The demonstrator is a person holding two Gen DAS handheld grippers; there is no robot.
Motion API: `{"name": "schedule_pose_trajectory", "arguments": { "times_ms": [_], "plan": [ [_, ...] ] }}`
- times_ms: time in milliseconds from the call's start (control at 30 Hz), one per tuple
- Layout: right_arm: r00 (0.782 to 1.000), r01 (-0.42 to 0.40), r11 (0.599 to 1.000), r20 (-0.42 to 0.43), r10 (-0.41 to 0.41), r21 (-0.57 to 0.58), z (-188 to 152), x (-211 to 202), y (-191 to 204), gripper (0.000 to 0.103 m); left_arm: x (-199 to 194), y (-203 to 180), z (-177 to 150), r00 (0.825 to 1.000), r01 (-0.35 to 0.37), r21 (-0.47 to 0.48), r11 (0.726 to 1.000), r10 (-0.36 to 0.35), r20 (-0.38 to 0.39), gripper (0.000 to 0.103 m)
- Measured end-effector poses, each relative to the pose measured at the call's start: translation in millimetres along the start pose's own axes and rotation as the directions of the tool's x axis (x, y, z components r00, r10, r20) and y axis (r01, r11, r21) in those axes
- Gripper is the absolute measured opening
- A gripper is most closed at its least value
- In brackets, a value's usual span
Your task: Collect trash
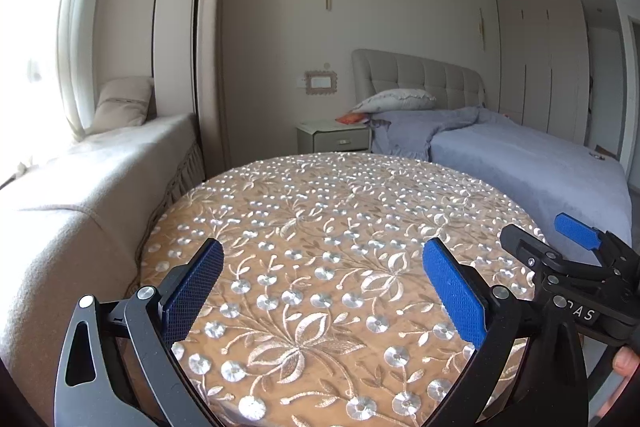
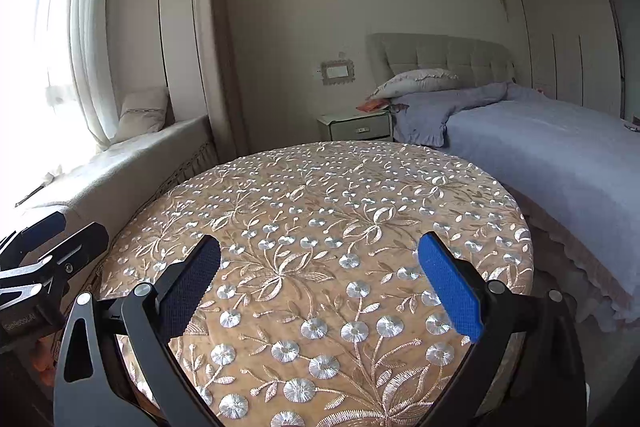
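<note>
My left gripper (image 1: 322, 283) is open and empty above a round table (image 1: 320, 195) covered with a tan cloth embroidered with silver flowers. My right gripper (image 2: 320, 279) is open and empty over the same table (image 2: 320, 187). The right gripper also shows at the right edge of the left wrist view (image 1: 560, 243), and the left gripper at the left edge of the right wrist view (image 2: 48, 239). I see no trash on the table. A small orange item (image 1: 352, 117) lies on the nightstand by the bed; I cannot tell what it is.
A cushioned window bench (image 1: 80, 171) with a pillow runs along the left. A bed (image 1: 540, 163) with a lilac cover stands behind and right of the table. A nightstand (image 1: 334, 139) sits between wall and bed. Wardrobe doors (image 1: 540, 67) are at the far right.
</note>
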State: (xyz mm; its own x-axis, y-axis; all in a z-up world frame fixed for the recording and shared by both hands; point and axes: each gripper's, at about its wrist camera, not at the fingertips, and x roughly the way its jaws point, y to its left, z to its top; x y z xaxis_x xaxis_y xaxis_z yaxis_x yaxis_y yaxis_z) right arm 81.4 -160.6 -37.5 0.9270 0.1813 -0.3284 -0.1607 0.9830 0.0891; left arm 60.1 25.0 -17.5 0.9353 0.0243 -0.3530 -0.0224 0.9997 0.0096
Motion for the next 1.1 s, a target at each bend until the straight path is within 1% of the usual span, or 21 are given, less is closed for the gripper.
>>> {"name": "schedule_pose_trajectory", "arguments": {
  "times_ms": [133, 267, 633, 1100],
  "plan": [
    [0.999, 0.033, 0.998, 0.024, -0.032, -0.044, -2.2, -1.4, 5.0, 0.098, -0.8, 0.0, -0.1, 1.0, 0.006, 0.0, 1.0, -0.006, -0.004, 0.098],
    [0.999, 0.026, 0.998, 0.032, -0.024, -0.052, -3.8, -2.7, 6.5, 0.098, -0.4, -3.5, -1.4, 1.0, -0.016, 0.024, 1.0, 0.016, 0.0, 0.098],
    [0.999, 0.023, 0.998, 0.048, -0.02, -0.058, -3.4, -1.7, 8.2, 0.098, 0.2, -7.7, -0.3, 1.0, -0.013, 0.04, 0.999, 0.013, -0.003, 0.098],
    [0.999, 0.022, 0.998, 0.039, -0.02, -0.06, -4.6, 2.1, 8.4, 0.098, 2.5, -10.6, -0.1, 1.0, -0.011, 0.041, 0.999, 0.012, -0.012, 0.098]
  ]
}}
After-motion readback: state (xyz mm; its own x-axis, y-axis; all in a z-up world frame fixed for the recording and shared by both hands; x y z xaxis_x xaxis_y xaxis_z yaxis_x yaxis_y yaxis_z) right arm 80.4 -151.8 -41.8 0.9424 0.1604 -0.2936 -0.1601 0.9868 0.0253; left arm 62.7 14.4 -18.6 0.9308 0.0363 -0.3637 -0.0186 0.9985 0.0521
